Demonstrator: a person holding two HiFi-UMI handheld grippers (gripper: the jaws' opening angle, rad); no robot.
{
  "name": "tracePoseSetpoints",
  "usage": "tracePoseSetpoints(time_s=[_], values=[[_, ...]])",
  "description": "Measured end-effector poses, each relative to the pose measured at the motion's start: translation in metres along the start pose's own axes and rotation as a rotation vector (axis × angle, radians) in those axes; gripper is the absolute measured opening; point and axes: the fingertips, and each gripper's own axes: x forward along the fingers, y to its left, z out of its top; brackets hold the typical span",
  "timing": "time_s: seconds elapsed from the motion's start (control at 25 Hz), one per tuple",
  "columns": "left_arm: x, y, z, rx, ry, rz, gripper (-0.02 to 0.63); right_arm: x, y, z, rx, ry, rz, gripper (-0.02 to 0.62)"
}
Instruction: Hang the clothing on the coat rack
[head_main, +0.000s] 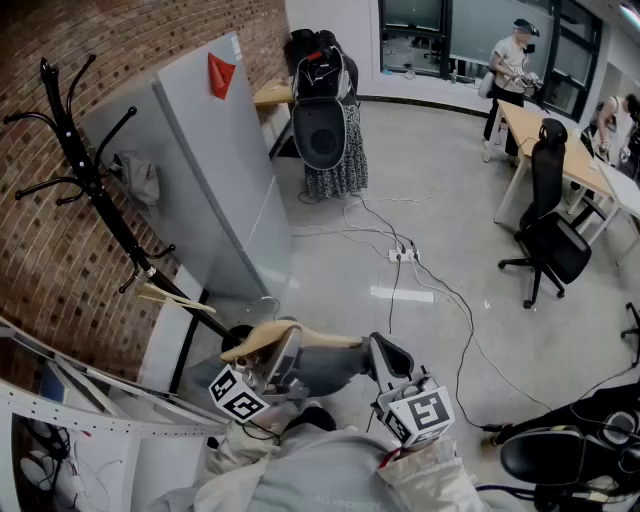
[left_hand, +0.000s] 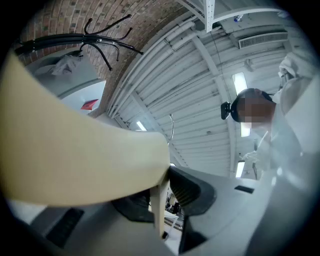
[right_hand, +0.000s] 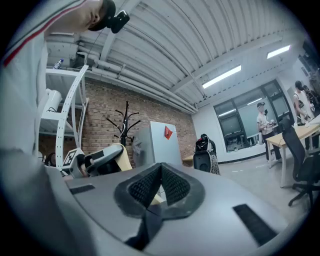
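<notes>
Seen from the head camera, looking steeply down, a person in pale sleeves holds two hand-held grippers low in the frame. The left hand-held gripper (head_main: 283, 345) is clamped on a pale wooden hanger (head_main: 260, 338). In its own view the two dark pads press on either side of a thin strip of the hanger (left_hand: 75, 150), whose broad curved arm fills the left half of that picture. The hanger looks bare.

The right hand-held gripper (head_main: 385, 352) sits just beside the hanger's right end. Its own view shows the jaws (right_hand: 160, 182) together, pads meeting. A sliver of pale wood shows just behind them. Whether they pinch it cannot be told.

A black coat rack (head_main: 90, 175) with curved arms stands to the left, tilted in this view, against a brick wall (head_main: 60, 260). A crumpled grey piece of clothing (head_main: 137, 180) hangs from one of its arms, in front of a grey panel (head_main: 220, 170) that bears a red triangle (head_main: 220, 72). Lower on the rack, a second pale wooden piece (head_main: 168, 296) rests among the hooks. The rack is well apart from both grippers.

Farther back on the glossy floor (head_main: 420, 330) lie cables and a power strip (head_main: 403, 254). A black office chair (head_main: 548, 225) stands beside a wooden counter (head_main: 560, 150) at the right, and a person (head_main: 510, 65) stands at its far end.
</notes>
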Motion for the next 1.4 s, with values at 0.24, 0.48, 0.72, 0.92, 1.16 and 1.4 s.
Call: tracePoseSetpoints(time_s=[0.24,0.48,0.72,0.92,1.16,1.4], values=[[0.018,0.016,-0.008,0.013,0.013,0.021,0.098,0.003,-0.025,0.000,0.001,0.003,-0.014,0.021],[0.033,0.036,-0.013,0.005,0.013,0.018,0.098,0.019,-0.046,-0.003,0.001,0.014,-0.028,0.021],[0.045,0.063,-0.003,0.006,0.001,0.022,0.098,0.052,-0.055,-0.003,-0.006,0.025,-0.014,0.021],[0.055,0.093,0.007,-0.006,-0.008,0.033,0.098,0.090,-0.060,-0.002,-0.004,0.040,0.007,0.021],[0.072,0.132,0.022,-0.017,-0.008,0.039,0.098,0.136,-0.070,0.006,0.001,0.056,0.000,0.021],[0.082,0.180,0.038,-0.022,-0.012,0.049,0.098,0.189,-0.075,0.001,-0.002,0.069,0.011,0.021]])
